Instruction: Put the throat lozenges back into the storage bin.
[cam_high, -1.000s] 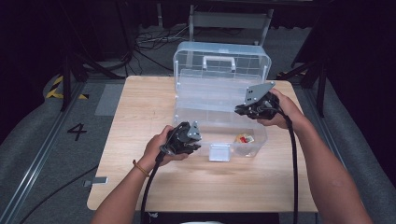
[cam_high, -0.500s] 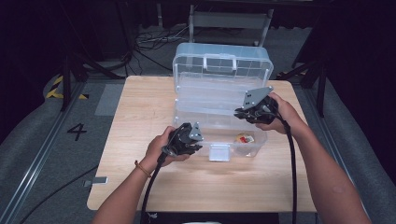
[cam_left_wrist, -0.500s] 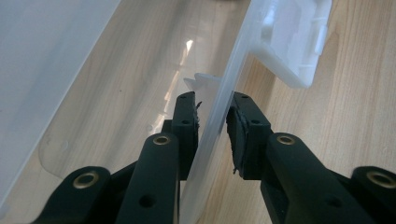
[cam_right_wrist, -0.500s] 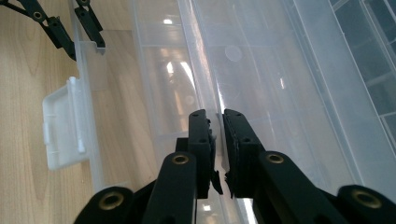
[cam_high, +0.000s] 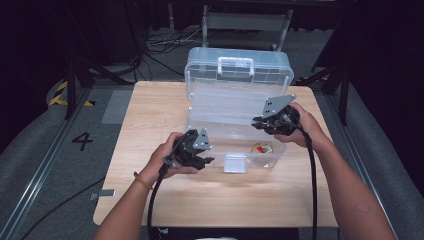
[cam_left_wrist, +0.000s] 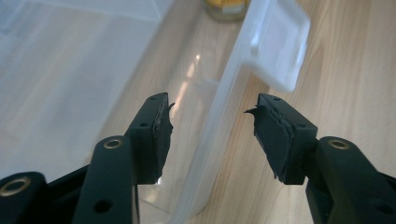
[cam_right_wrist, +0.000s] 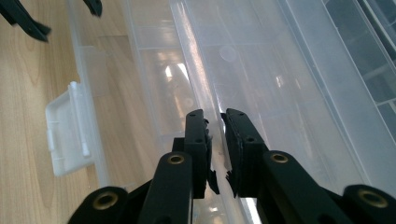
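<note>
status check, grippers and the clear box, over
Left gripper jaws just opened, astride the clear box's front wall, pads off it. Right gripper nearly shut on an inner tray edge. Latch hangs free, nothing blocking.

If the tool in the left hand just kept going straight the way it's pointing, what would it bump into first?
Probably the white latch on the clear box's front wall. The left tool straddles that wall with its jaws apart, not pressing it, having just opened. Depth is hard to judge.

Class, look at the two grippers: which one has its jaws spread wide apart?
The left gripper: its jaws have just been opening and straddle the clear box's front wall without touching, while the right gripper's nearly meet.
</note>
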